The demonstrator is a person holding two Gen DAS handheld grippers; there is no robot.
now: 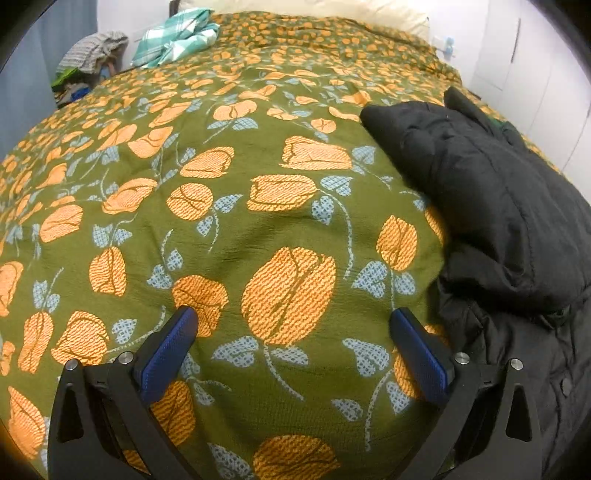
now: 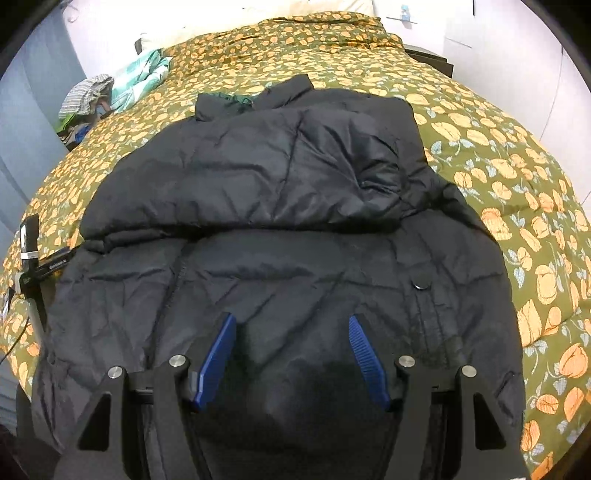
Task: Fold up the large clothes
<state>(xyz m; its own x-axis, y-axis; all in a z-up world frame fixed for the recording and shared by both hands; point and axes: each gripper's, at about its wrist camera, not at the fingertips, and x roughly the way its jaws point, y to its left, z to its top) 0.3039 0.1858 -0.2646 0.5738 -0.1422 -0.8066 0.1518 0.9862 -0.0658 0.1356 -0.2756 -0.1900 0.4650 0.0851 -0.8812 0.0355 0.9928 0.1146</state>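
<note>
A black puffer jacket point(image 2: 280, 229) lies spread on a bed, on a green bedspread point(image 1: 236, 229) printed with orange tulips and pale blue leaves. Both sleeves are folded across the chest, forming a thick band over the jacket's upper half, with the collar point(image 2: 284, 92) pointing toward the head of the bed. The right gripper point(image 2: 291, 321) hangs just above the jacket's lower front, its blue-padded jaws spread apart and holding nothing; a snap button point(image 2: 422, 283) shows just beyond its right finger. The left gripper point(image 1: 293, 317) hovers over bare bedspread beside the jacket, jaws likewise wide apart and empty, the folded sleeve point(image 1: 480, 192) bulging at the right of its view. From the right wrist view, part of the left gripper's handle point(image 2: 31, 258) appears at the jacket's left edge. At the far end of the bed sit a cream pillow point(image 1: 314, 9) and a crumpled teal checked cloth point(image 1: 177, 35), with a heap of striped clothing point(image 1: 92, 51) beyond the bed's edge.
</note>
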